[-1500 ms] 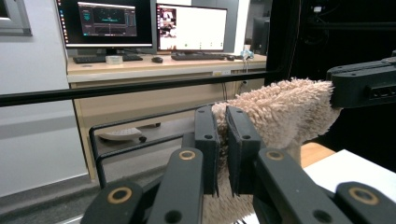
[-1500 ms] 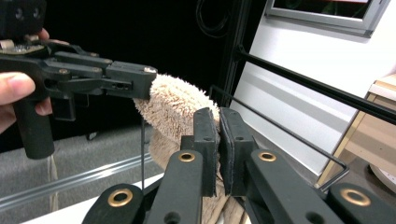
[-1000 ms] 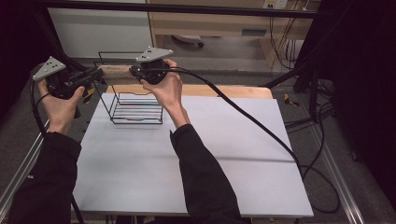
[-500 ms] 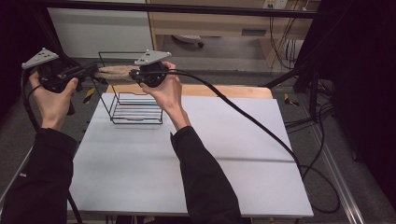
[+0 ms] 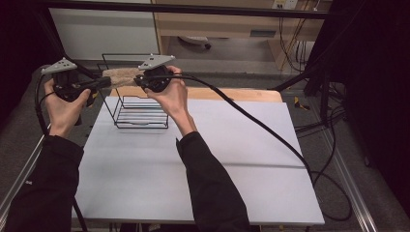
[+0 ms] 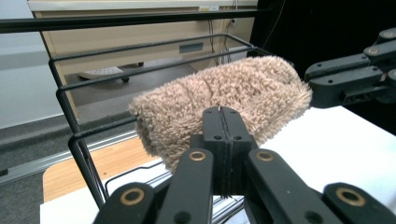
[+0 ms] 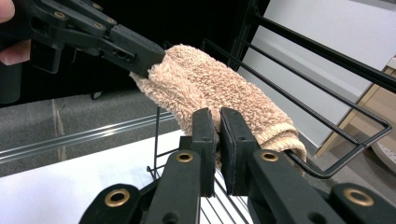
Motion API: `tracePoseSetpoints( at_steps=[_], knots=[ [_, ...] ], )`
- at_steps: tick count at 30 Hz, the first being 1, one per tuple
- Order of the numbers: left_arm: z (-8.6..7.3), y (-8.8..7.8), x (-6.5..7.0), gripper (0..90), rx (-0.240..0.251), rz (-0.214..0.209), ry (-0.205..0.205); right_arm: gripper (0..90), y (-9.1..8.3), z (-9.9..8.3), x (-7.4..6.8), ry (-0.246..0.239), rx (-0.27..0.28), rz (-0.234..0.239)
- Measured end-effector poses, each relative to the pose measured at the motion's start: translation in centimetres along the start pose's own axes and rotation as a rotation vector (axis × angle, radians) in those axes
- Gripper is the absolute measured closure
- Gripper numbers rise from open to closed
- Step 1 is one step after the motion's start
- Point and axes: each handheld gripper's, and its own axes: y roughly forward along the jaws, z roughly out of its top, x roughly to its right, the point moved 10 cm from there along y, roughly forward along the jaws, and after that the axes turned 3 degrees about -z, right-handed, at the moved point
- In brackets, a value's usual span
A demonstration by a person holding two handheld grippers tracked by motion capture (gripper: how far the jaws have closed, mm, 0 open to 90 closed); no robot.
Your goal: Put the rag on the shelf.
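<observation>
Item: rolled towel (image 5: pixel 122 76), tan, shaggy terry pile, cylinder-shaped. It is being held level above the rack (image 5: pixel 140 108), one end pinched by each gripper, likely so the roll is kept from unwinding while being lowered in. Left gripper (image 5: pixel 103 82): jaws having just been closing, now clamped on the towel's edge. Right gripper (image 5: pixel 137 80): jaws narrow, pile squeezed between them. Rack: thin black wire, open-topped, standing on the white worktop (image 5: pixel 203 164).

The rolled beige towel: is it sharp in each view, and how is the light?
High view: the rolled beige fluffy towel is small and soft, the surroundings dark, the white table evenly lit. Left gripper view: the fibres are crisp and the background is bright. Right gripper view: sharp too, against a black background.
</observation>
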Motion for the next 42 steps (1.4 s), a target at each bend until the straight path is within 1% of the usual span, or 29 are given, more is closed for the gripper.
tracePoseSetpoints(
  at_steps=[3, 5, 7, 13, 14, 18, 19, 20, 21, 22, 23, 24, 26, 28, 29, 31, 35, 38, 39, 42],
  knots=[
    [-0.4, 0.2, -0.1, 89.5, -0.01, 0.007, 0.012, 82.3, 0.1, -0.1, -0.1, 0.002, -0.008, 0.003],
    [-0.6, 0.2, -0.1, 89.5, -0.013, 0.009, 0.013, 81.2, 0.1, -0.1, -0.1, 0.006, -0.007, 0.004],
    [-0.7, 0.4, -0.2, 89.5, -0.015, 0.01, 0.013, 78.0, 0.1, 0.0, -0.3, 0.02, 0.0, 0.014],
    [-1.4, 0.8, -0.3, 89.5, -0.029, 0.019, 0.027, 75.0, 0.2, 0.4, -0.3, 0.067, 0.022, 0.026],
    [-1.6, 0.9, -0.4, 89.5, -0.032, 0.022, 0.028, 75.7, 0.2, 0.4, -0.4, 0.072, 0.02, 0.029],
    [-2.1, 1.3, -0.7, 89.5, -0.039, 0.026, 0.023, 86.2, 0.7, -0.5, -0.4, 0.091, -0.019, 0.026],
    [-2.2, 1.3, -0.7, 89.5, -0.039, 0.026, 0.022, 86.2, 0.7, -0.5, -0.4, 0.091, -0.019, 0.026],
    [-2.3, 1.4, -0.8, 89.5, -0.039, 0.029, 0.025, 89.9, 0.9, -1.0, -0.2, 0.13, -0.023, 0.028],
    [-2.4, 1.5, -0.8, 89.5, -0.04, 0.03, 0.026, 90.0, 1.0, -1.2, -0.1, 0.152, -0.023, 0.028],
    [-2.4, 1.6, -0.9, 89.5, -0.04, 0.031, 0.024, 90.0, 1.0, -1.2, -0.1, 0.152, -0.023, 0.028],
    [-2.5, 1.7, -1.0, 89.5, -0.04, 0.035, 0.024, 90.0, 1.1, -1.8, 0.2, 0.158, -0.036, 0.016],
    [-2.6, 1.8, -1.1, 89.4, -0.04, 0.038, 0.024, 90.0, 1.3, -2.8, 0.8, 0.18, -0.048, 0.008],
    [-2.7, 2.1, -1.2, 89.4, -0.042, 0.041, 0.023, 90.0, 1.4, -3.1, 1.0, 0.183, -0.047, 0.005],
    [-2.7, 2.3, -1.4, 89.2, -0.039, 0.044, 0.021, 90.0, 1.5, -3.8, 1.6, 0.208, -0.033, 0.0],
    [-2.7, 2.4, -1.4, 88.9, -0.038, 0.045, 0.02, 90.0, 1.5, -4.0, 1.8, 0.208, -0.029, -0.004],
    [-2.7, 2.6, -1.5, 88.3, -0.033, 0.045, 0.016, 90.0, 1.4, -4.2, 2.1, 0.211, -0.002, -0.003],
    [-2.7, 2.5, -1.3, 87.0, -0.033, 0.038, 0.011, 90.0, 1.0, -4.2, 2.2, 0.202, 0.007, -0.002],
    [-2.7, 2.2, -0.9, 83.5, -0.032, 0.033, 0.015, 88.3, 0.1, -3.7, 1.8, 0.19, 0.019, 0.011],
    [-2.7, 2.0, -0.7, 83.5, -0.031, 0.03, 0.016, 88.3, 0.1, -3.7, 1.8, 0.19, 0.019, 0.011],
    [-3.0, 1.6, -0.5, 77.4, -0.039, 0.025, 0.01, 83.1, -0.8, -3.5, 1.3, 0.179, 0.009, 0.023]
  ],
)
